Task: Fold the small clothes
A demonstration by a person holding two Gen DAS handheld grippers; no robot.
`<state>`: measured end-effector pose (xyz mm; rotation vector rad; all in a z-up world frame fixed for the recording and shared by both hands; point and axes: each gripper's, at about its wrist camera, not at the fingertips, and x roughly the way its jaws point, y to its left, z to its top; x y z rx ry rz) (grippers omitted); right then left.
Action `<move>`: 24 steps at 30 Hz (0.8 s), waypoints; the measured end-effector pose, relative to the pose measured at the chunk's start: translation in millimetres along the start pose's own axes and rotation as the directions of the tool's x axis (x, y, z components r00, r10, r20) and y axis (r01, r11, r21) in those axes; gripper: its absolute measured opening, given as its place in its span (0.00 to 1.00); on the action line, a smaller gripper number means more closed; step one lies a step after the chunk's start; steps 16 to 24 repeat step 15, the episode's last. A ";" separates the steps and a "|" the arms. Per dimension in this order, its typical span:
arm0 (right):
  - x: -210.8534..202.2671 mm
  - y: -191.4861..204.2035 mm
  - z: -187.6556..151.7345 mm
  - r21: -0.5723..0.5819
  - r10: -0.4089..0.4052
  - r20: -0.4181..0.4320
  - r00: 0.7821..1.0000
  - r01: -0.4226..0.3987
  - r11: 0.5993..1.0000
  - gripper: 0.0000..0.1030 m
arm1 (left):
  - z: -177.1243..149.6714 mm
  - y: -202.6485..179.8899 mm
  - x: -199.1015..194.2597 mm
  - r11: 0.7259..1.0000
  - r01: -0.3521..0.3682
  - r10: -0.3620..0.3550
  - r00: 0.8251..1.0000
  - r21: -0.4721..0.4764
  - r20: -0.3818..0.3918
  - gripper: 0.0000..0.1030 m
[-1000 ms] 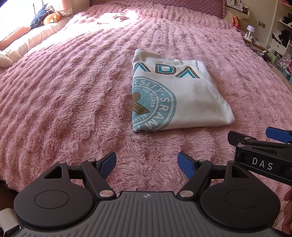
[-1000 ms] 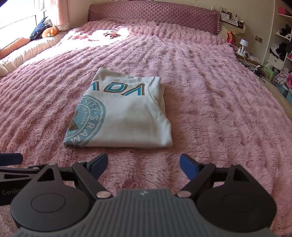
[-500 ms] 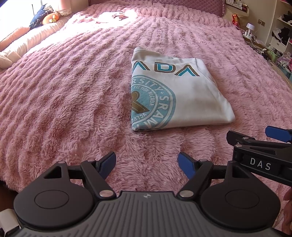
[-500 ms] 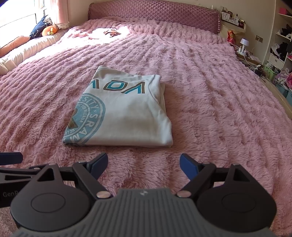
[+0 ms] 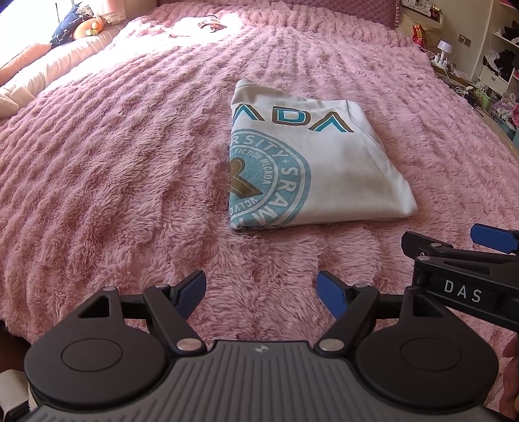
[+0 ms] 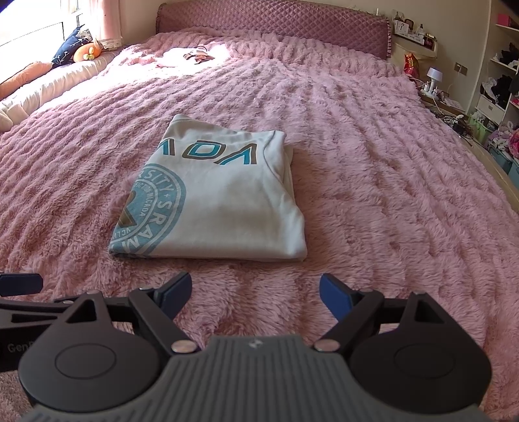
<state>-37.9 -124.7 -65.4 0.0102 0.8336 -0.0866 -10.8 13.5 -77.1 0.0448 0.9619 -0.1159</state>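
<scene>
Blue-padded fingers spread wide and empty on both the left gripper (image 5: pixel 261 290) and the right gripper (image 6: pixel 254 292), side by side above the near edge of a fluffy pink bedspread (image 6: pixel 373 181); just beyond them, untouched, lies a folded white T-shirt (image 6: pixel 223 201) with teal lettering, well short of the quilted headboard (image 6: pixel 272 19)

The folded shirt (image 5: pixel 311 168) hides half of its round print and its first letters. The right hand-held gripper (image 5: pixel 480 256) is cut off at the edge. Things on the far shelves (image 6: pixel 499 74) are too small to tell.
</scene>
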 end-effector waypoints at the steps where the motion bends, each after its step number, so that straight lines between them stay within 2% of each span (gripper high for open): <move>1: 0.3 0.2 0.1 0.001 0.000 0.000 1.000 0.000 1.000 0.79 | -0.4 -0.4 0.3 1.000 -0.002 0.002 1.000 0.002 0.001 0.88; 10: 4.4 1.3 0.7 -0.001 -0.001 -0.008 1.000 0.001 1.000 0.79 | -1.6 -1.5 -1.6 1.000 0.017 -0.017 0.999 0.015 0.039 0.85; 15: 5.9 1.8 0.3 0.001 -0.001 -0.008 1.000 0.001 1.000 0.79 | 1.5 -1.4 1.5 1.000 -0.019 0.019 1.000 0.002 0.004 0.88; 24: 5.9 1.8 0.3 0.001 -0.001 -0.008 1.000 0.001 1.000 0.79 | 1.5 -1.4 1.5 1.000 -0.019 0.019 1.000 0.002 0.004 0.88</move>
